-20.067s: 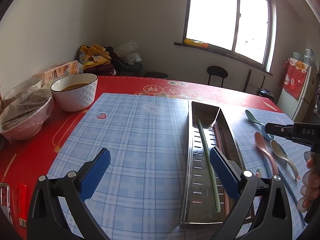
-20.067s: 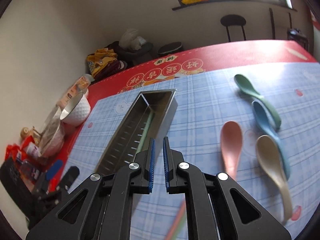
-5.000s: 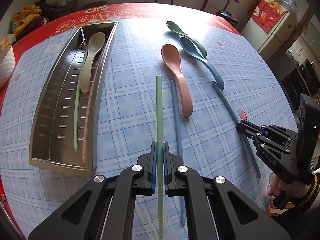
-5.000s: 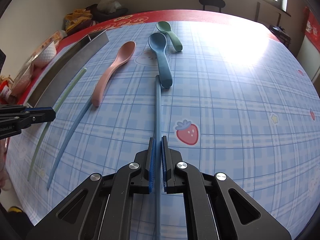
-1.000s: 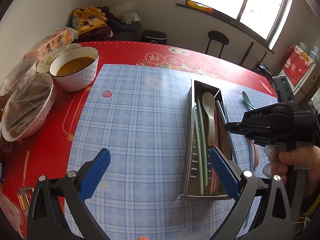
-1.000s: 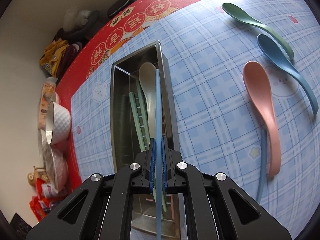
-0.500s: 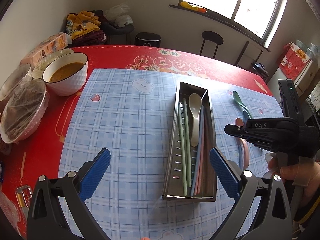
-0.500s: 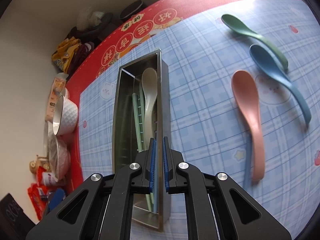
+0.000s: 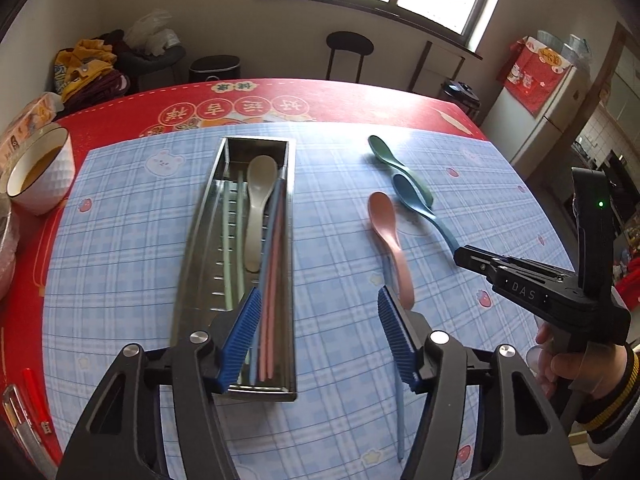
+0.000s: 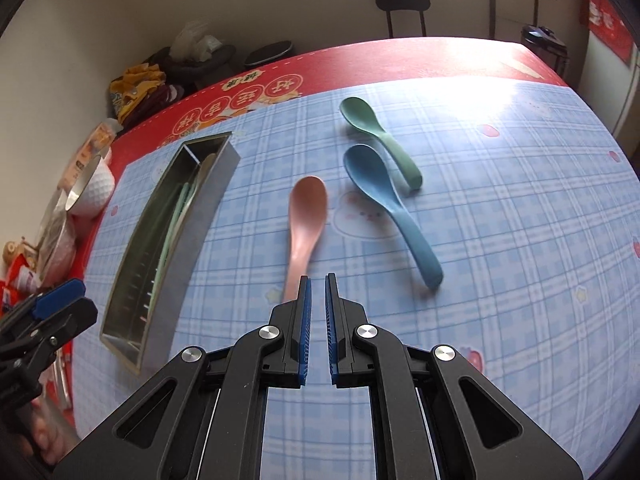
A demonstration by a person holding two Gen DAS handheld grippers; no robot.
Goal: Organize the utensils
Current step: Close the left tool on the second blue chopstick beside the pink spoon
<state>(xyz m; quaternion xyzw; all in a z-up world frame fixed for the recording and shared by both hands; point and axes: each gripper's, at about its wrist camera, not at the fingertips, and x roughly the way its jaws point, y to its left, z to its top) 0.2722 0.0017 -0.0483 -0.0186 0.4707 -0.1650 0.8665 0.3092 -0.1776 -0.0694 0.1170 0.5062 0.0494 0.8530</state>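
Observation:
A steel tray (image 9: 192, 240) (image 10: 218, 178) lies on the blue checked mat and holds a beige spoon (image 9: 258, 204), green, pink and blue chopsticks. A pink spoon (image 9: 386, 232) (image 10: 306, 216), a blue spoon (image 9: 420, 208) (image 10: 384, 196) and a green spoon (image 9: 390, 158) (image 10: 376, 132) lie right of the tray. One blue chopstick (image 9: 398, 404) lies on the mat by the pink spoon's handle. My left gripper (image 9: 316, 336) is open and empty above the tray's near end. My right gripper (image 10: 316, 312) is nearly closed with a narrow gap, empty, just short of the pink spoon's handle; it also shows in the left wrist view (image 9: 460, 256).
A white bowl of soup (image 9: 38, 172) and a covered bowl stand at the left on the red tablecloth (image 9: 360, 100). A red-handled tool (image 9: 34, 396) lies at the near left edge. A stool (image 9: 348, 46) and a window stand beyond the table.
My right gripper has let the blue chopstick go into the tray and swung right toward the pink spoon. My left gripper has narrowed its opening and moved right, over the tray's near end.

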